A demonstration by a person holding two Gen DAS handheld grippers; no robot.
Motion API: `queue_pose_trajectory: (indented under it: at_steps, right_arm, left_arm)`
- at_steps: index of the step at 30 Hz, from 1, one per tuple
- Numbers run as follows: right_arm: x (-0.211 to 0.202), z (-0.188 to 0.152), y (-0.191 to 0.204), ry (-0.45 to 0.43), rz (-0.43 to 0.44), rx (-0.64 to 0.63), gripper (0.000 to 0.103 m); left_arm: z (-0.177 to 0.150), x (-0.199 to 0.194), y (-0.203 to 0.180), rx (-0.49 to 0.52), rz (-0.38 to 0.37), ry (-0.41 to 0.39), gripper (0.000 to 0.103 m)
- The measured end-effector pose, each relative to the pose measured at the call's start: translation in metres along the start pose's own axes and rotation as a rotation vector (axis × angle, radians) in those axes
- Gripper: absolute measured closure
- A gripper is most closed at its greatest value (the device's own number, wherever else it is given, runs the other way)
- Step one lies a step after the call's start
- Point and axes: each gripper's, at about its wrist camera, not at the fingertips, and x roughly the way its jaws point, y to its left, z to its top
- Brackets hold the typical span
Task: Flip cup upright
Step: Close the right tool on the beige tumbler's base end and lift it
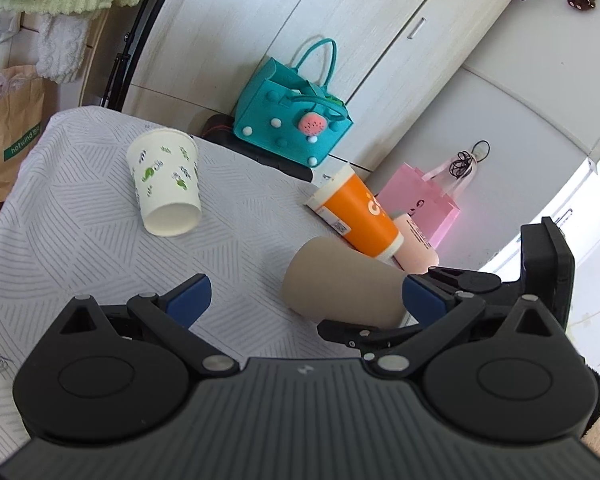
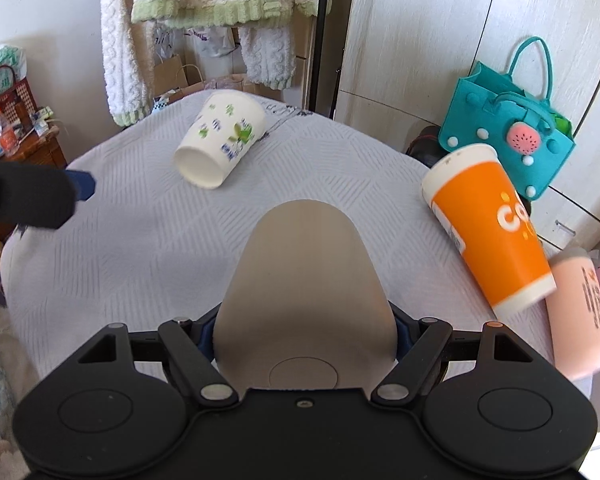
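My right gripper (image 2: 304,334) is shut on a plain tan paper cup (image 2: 304,280) lying on its side, its base end pointing away from me over the table. The same tan cup (image 1: 340,284) shows in the left wrist view with the right gripper (image 1: 384,320) coming in from the right. My left gripper (image 1: 306,300) is open and empty, its blue pads (image 1: 190,300) wide apart, just left of the tan cup. A white cup with green leaf print (image 1: 164,186) lies on its side at the back left; it also shows in the right wrist view (image 2: 220,142).
An orange cup (image 1: 354,214) and a pink cup (image 1: 416,246) lie on their sides near the table's right edge. The table has a grey patterned cloth (image 1: 80,220). A teal felt bag (image 1: 292,120) and a pink bag (image 1: 424,204) stand on the floor beyond, by the wardrobe.
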Motion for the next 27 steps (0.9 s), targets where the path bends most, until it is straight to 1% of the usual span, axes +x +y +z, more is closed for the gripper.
queue_pose_trajectory:
  at_steps: [7, 13, 17, 21, 23, 27]
  right_arm:
    - [-0.021, -0.028, 0.008, -0.001, -0.001, 0.003, 0.022]
    - [-0.032, -0.047, 0.009, -0.014, -0.005, 0.009, 0.022]
    - [-0.031, -0.053, 0.004, -0.018, 0.014, 0.034, 0.022]
    - [-0.03, -0.06, 0.0, -0.022, 0.029, 0.05, 0.022]
    - [-0.028, -0.063, 0.0, -0.025, 0.028, 0.059, 0.022]
    - [-0.024, -0.071, 0.007, -0.014, 0.015, 0.036, 0.022]
  left_arm:
    - [-0.015, 0.001, -0.011, 0.009, -0.021, 0.032, 0.0]
    - [-0.027, 0.012, -0.016, -0.003, -0.058, 0.094, 0.0]
    - [-0.032, 0.024, -0.02, -0.02, -0.067, 0.122, 0.0]
    - [-0.038, 0.037, -0.027, -0.028, -0.096, 0.159, 0.0]
    - [-0.043, 0.042, -0.029, -0.034, -0.101, 0.176, 0.0]
    - [-0.053, 0.049, -0.029, -0.059, -0.11, 0.199, 0.0]
